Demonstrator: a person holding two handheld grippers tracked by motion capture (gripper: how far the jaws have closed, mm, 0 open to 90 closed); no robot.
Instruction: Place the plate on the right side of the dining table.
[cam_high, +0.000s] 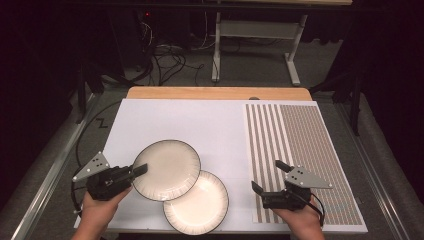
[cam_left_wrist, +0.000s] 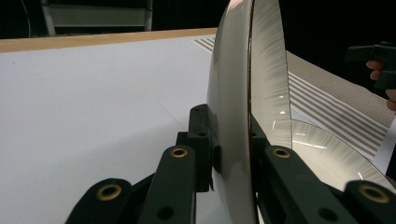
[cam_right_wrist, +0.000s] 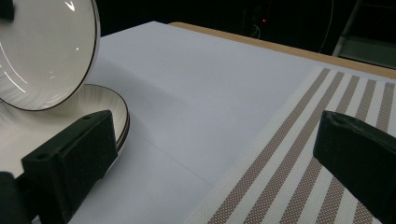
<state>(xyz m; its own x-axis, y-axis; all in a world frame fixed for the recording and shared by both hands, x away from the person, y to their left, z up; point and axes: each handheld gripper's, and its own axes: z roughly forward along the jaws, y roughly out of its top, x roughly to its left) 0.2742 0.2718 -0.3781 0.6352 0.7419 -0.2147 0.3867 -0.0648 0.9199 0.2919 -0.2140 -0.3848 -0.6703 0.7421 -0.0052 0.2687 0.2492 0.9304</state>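
Two cream plates with dark rims are on the white table sheet (cam_high: 170, 120). My left gripper (cam_high: 140, 169) is shut on the left rim of the upper plate (cam_high: 166, 170), which is lifted and tilted above the lower plate (cam_high: 200, 205). In the left gripper view the held plate (cam_left_wrist: 243, 93) stands edge-on between the jaws, with the lower plate (cam_left_wrist: 336, 158) lying flat behind it. My right gripper (cam_high: 269, 176) is open over the striped placemat (cam_high: 300, 150), holding nothing. The right gripper view shows the raised plate (cam_right_wrist: 42, 56) above the lower plate (cam_right_wrist: 105, 107).
The striped placemat (cam_right_wrist: 303, 154) covers the right part of the table. A wooden table edge (cam_high: 215, 93) runs along the far side. Cables and a metal stand (cam_high: 250, 45) are on the floor beyond. The front edge of the sheet is close to the lower plate.
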